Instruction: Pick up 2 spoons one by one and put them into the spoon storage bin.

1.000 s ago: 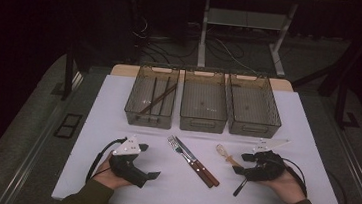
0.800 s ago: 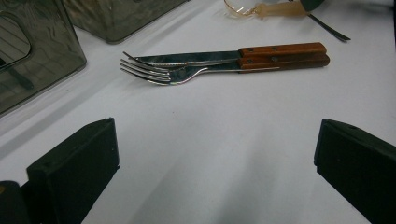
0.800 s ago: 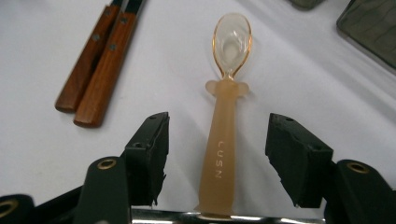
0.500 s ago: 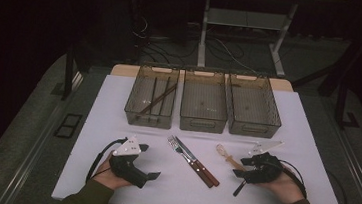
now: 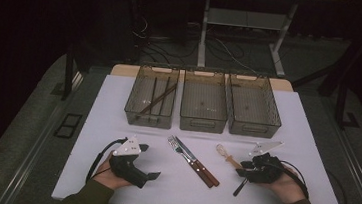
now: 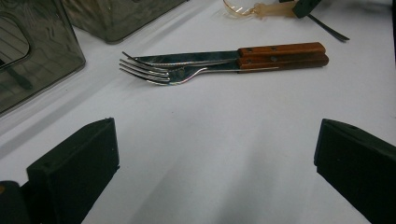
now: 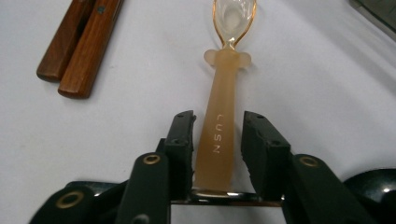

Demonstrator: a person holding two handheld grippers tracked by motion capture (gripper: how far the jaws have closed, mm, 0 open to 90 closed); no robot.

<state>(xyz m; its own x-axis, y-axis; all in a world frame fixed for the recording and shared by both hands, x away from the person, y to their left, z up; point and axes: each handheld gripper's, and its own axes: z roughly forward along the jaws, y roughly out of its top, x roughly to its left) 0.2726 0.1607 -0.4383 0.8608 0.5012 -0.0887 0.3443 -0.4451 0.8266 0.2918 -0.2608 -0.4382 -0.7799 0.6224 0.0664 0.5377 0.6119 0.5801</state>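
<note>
Grasp step: right claw, jaws just closing astride spoon handle without contact yet, needs final pinch; left claw apart, idle.

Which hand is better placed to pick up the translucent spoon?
Right: its tool already straddles the spoon handle, jaws just closing. The left tool is open over bare table short of the fork.

The table is bare between the near cutlery and the three far bins. In the middle, a fork and knife lie together, blocking the way between both hands.
</note>
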